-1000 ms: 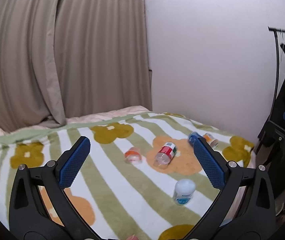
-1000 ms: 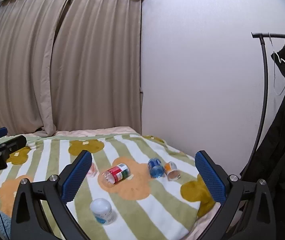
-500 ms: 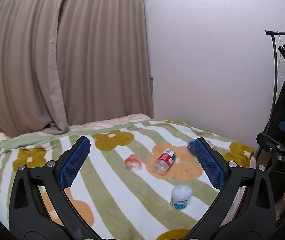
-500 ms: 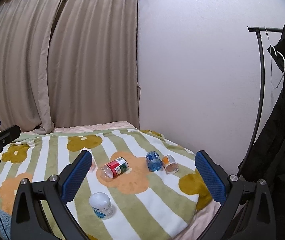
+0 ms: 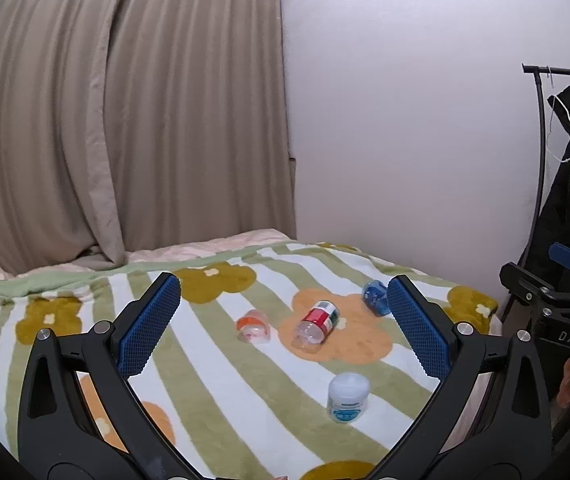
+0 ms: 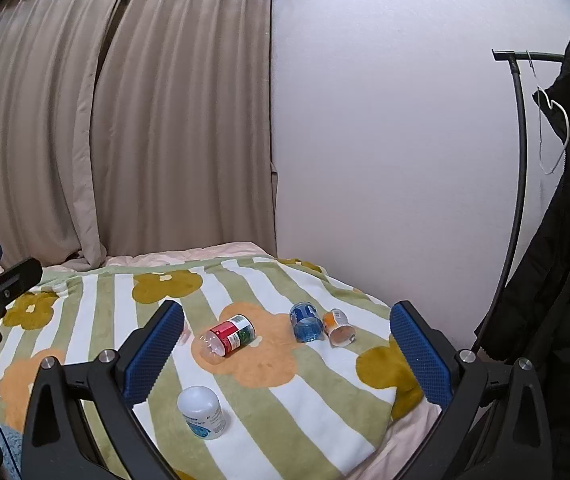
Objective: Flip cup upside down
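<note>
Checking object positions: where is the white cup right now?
In both wrist views, the white cup stands on the striped blanket, nearest the camera, apart from the red-labelled cup.

So everything sits on the blanket (image 6: 309, 408) ahead of the right gripper (image 6: 285, 356). Closest in, a bit left of centre, there's a jar (image 6: 201, 412) standing on its own. Further out past it, one cup (image 6: 229, 335) lies on its side. To the right of that, two more cups on their sides, cup two (image 6: 306, 322) and cup three (image 6: 339, 327), just beside each other. Curtain (image 6: 117, 128) hangs behind the bed, clothes rack (image 6: 519, 160) far right.
</note>
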